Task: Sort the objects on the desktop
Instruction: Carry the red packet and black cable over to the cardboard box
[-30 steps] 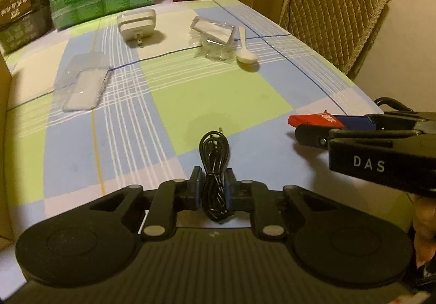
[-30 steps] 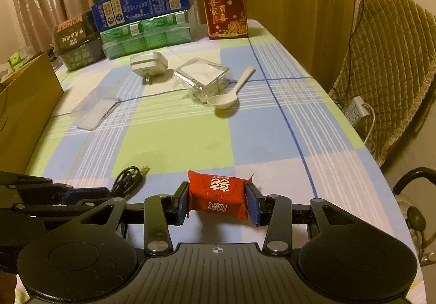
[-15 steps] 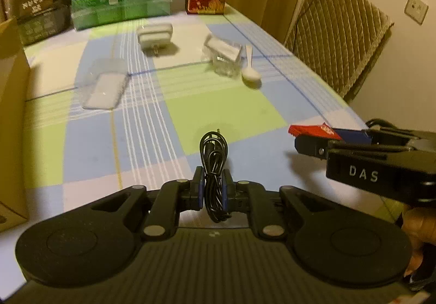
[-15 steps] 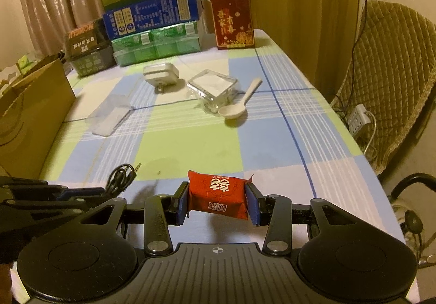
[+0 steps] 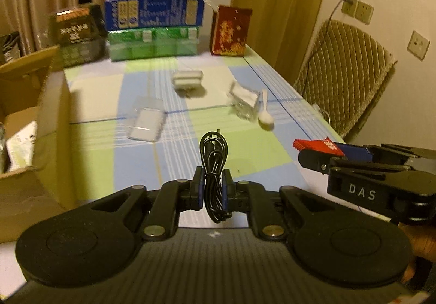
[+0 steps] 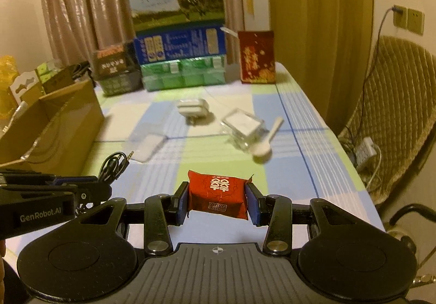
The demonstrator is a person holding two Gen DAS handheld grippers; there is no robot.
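My left gripper (image 5: 213, 189) is shut on a coiled black audio cable (image 5: 214, 165), held above the near part of the checked tablecloth (image 5: 190, 124). My right gripper (image 6: 217, 201) is shut on a red packet (image 6: 218, 192) with white characters, also lifted off the table. Each gripper shows in the other's view: the right gripper (image 5: 313, 157) at the right with the red packet (image 5: 317, 145), the left gripper (image 6: 95, 191) at the left with the cable (image 6: 115, 163). Farther up the table lie a white charger (image 6: 192, 108), a clear box (image 6: 242, 125), a white spoon (image 6: 265, 144) and a clear plastic case (image 6: 148, 144).
An open cardboard box (image 5: 30, 124) stands at the left edge of the table. Stacked cartons (image 6: 179, 50) and a red carton (image 6: 256, 56) line the far end. A padded chair (image 6: 395, 118) and a power strip (image 6: 365, 152) are to the right of the table.
Both grippers have risen and tilted up with their loads still held, so the table looks farther off and the back cartons and curtains now show. The cardboard box has come into view.
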